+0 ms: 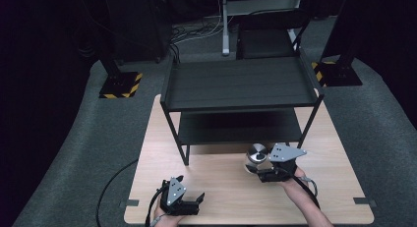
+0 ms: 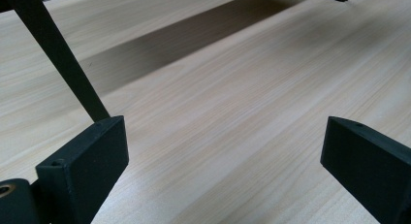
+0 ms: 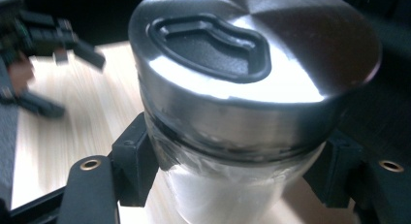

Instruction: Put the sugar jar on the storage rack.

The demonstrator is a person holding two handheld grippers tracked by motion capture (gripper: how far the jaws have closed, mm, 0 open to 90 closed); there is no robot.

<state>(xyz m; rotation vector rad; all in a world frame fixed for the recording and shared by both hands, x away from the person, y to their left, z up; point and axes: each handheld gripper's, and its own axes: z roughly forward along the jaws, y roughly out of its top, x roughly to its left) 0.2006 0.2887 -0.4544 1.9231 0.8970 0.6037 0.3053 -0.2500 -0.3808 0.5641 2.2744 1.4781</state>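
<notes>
A: High view is showing the right gripper (image 1: 259,174) holding a jar (image 1: 255,158) with a metal lid above the wooden table (image 1: 231,192), just in front of the black two-tier shelf rack (image 1: 241,84). Are the jaws closing on the jar?

B: Right gripper view is confirming it: both black jaws are pressing against the glass jar (image 3: 232,185) just below its brushed steel lid (image 3: 252,64). A recessed black handle on the lid is showing here, a detail the high view is not resolving.

A: And the left gripper (image 1: 189,202)?

B: It is resting low near the table's front edge. Left gripper view is showing its jaws spread wide apart with nothing between them, bare table (image 2: 232,107) beyond, and one rack leg (image 2: 63,59) standing at the left.
</notes>
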